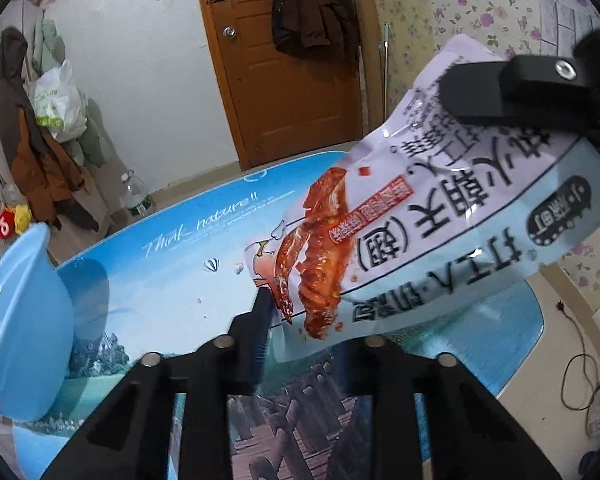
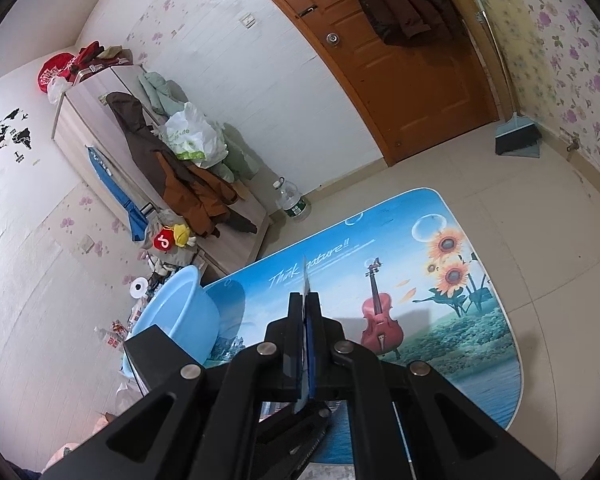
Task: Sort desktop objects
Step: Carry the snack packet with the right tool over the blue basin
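A white and pale blue snack packet (image 1: 432, 224) with a red chicken-wing picture hangs in the air above the printed table (image 1: 160, 280). My right gripper (image 1: 460, 96) pinches its top edge, seen from the side in the left wrist view. In the right wrist view the right gripper (image 2: 305, 300) is shut on the packet (image 2: 305, 280), seen edge-on as a thin blue strip. My left gripper (image 1: 300, 320) sits just below the packet's lower corner, its left finger (image 1: 260, 320) beside that corner; its right finger is hidden behind the packet.
A light blue plastic basin (image 1: 20, 320) stands at the table's left edge; it also shows in the right wrist view (image 2: 180, 312). Beyond the table are a water bottle (image 2: 292, 200) on the floor, a wooden door (image 2: 400, 60) and a cabinet (image 2: 100, 152) draped with coats.
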Available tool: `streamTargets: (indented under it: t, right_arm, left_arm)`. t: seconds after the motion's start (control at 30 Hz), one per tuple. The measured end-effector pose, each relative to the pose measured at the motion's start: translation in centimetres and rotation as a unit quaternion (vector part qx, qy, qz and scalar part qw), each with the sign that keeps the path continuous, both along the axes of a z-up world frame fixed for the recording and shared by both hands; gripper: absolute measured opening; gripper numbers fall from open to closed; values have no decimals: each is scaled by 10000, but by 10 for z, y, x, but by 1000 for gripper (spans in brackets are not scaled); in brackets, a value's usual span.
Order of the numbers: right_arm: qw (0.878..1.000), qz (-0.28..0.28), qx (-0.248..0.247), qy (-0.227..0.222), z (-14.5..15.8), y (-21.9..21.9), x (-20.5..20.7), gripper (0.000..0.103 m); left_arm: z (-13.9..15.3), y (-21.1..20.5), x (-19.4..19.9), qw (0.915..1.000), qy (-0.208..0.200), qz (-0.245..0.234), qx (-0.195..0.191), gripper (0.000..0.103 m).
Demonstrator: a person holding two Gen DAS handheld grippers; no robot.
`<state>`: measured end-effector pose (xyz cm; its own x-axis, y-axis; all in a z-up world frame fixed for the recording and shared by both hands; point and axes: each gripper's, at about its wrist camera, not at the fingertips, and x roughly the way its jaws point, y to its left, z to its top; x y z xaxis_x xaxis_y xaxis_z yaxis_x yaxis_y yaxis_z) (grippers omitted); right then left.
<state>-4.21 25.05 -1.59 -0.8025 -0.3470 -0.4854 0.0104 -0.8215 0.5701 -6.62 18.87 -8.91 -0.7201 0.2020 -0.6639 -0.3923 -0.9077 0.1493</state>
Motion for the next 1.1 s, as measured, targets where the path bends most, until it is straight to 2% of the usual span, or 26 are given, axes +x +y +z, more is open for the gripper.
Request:
streamTargets:
  t: [0.17,0.7,1.1]
  right_arm:
    - [10000,19,18,13,2,-3,0,2]
    - [10000,12,65,44,7,-5,-2,2]
    - [9993,104,250,245,32,-21,12,3]
  left_arm:
    - [0,3,5,9999,152,-21,-80,19]
    - [7,-3,12,9994,330,43,-95,17]
    - [28,-25,25,9982,569,166,32,17]
